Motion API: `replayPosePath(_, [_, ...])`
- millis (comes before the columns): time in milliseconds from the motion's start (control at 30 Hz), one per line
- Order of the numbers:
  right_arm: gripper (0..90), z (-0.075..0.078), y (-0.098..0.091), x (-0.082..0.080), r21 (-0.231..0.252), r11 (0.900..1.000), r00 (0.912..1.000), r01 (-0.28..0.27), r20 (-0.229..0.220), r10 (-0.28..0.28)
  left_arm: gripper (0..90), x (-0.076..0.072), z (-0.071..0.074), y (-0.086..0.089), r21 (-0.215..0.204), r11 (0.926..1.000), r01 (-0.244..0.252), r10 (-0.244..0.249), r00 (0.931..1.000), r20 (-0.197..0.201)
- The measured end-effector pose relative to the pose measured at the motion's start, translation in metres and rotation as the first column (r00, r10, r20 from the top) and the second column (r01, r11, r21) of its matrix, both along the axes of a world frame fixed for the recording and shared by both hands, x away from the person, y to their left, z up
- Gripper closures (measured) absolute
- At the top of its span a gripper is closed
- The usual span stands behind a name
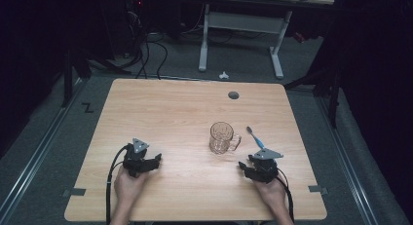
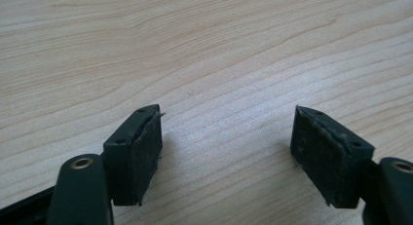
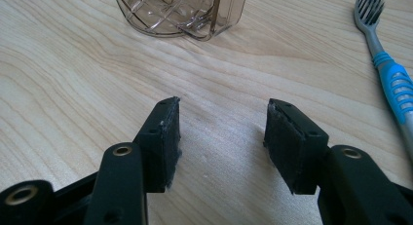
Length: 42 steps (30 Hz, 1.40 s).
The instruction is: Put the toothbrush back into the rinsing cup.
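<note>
**Nothing picked up yet: both grippers empty, mug and toothbrush untouched**

From the high view, I have the left gripper (image 1: 141, 159) resting low on the bench (image 1: 160, 113) at the lower left of the frame, well apart from anything. The right gripper (image 1: 258, 167) sits at the lower right. The glass mug (image 1: 223, 138) stands upright just right of centre, its handle turned to the right, and the toothbrush (image 1: 254, 137) lies flat beside it, just above my right gripper and apart from the mug. I judge the work as not begun: neither thing is held or touched. The grasp and whatever follows are all left. A black mark shaped like a Z shows on the floor at the left; I read no other writing here.

In the left gripper view, the left gripper (image 2: 226, 137) has its jaws standing wide apart over bare wood, with nothing between them.

In the right gripper view, the right gripper (image 3: 221, 137) also has its jaws spread, gripping nothing. The mug (image 3: 180, 13) sits at the top centre of the frame, ahead of the jaws. The toothbrush (image 3: 389, 74) runs down the right edge, bristles at the top, blue grip below. I can read no brand or label on either thing.
</note>
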State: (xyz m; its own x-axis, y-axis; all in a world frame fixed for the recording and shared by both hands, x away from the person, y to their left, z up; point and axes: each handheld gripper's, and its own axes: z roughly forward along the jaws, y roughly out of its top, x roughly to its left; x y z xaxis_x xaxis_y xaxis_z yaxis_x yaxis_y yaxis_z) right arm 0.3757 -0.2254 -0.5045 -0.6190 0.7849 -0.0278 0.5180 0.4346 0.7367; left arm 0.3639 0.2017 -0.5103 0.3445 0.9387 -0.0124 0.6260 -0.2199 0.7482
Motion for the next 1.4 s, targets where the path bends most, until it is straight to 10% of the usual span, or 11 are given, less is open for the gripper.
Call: replayPosePath(1400, [51.7,0.0011,-0.0007,-0.0014,-0.002,0.9999,0.9999,0.014,-0.007,-0.014,27.9,-0.0002,0.0004,0.0012,-0.006,1.0,0.001,-0.001,1.0,-0.003])
